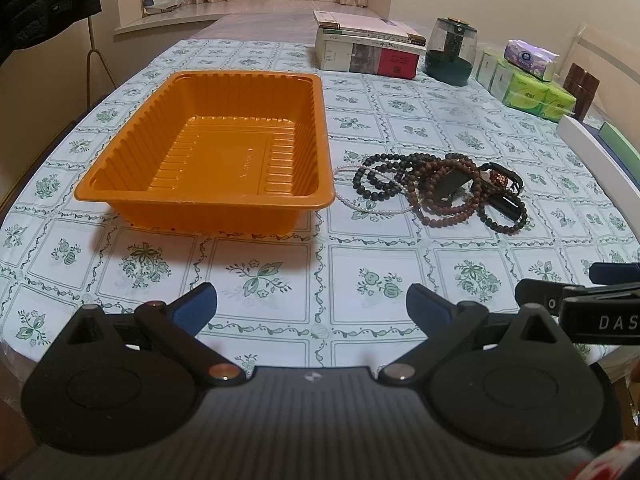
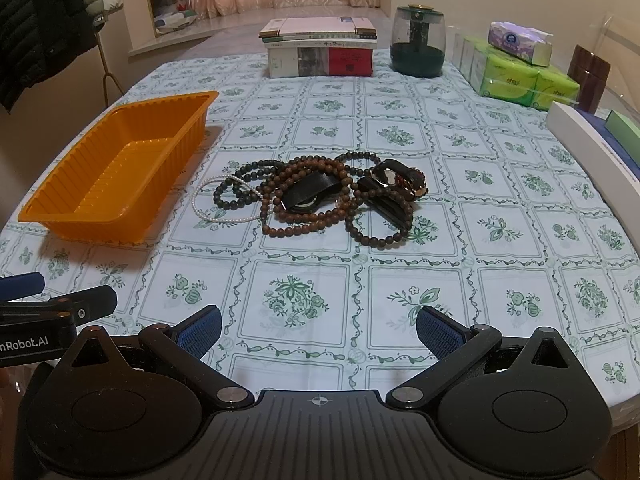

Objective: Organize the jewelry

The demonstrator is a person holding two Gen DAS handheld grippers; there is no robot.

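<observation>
An empty orange plastic tray (image 1: pixel 316 120) sits on the patterned tablecloth; it also shows at the left of the right wrist view (image 2: pixel 48 208). To its right lies a tangled pile of jewelry (image 1: pixel 440 188): dark and brown bead strands, a thin pearl strand (image 2: pixel 208 208), black-strapped watches (image 2: pixel 308 192). The pile also shows in the right wrist view (image 2: pixel 320 196). My left gripper (image 1: pixel 312 308) is open and empty, near the table's front edge, facing the tray. My right gripper (image 2: pixel 320 328) is open and empty, short of the pile.
At the table's far end stand a stack of books (image 2: pixel 320 52), a dark green jar (image 2: pixel 418 42) and tissue packs (image 2: pixel 520 76). A white box (image 2: pixel 592 152) lies along the right edge. A dark jacket (image 2: pixel 40 20) hangs at the left.
</observation>
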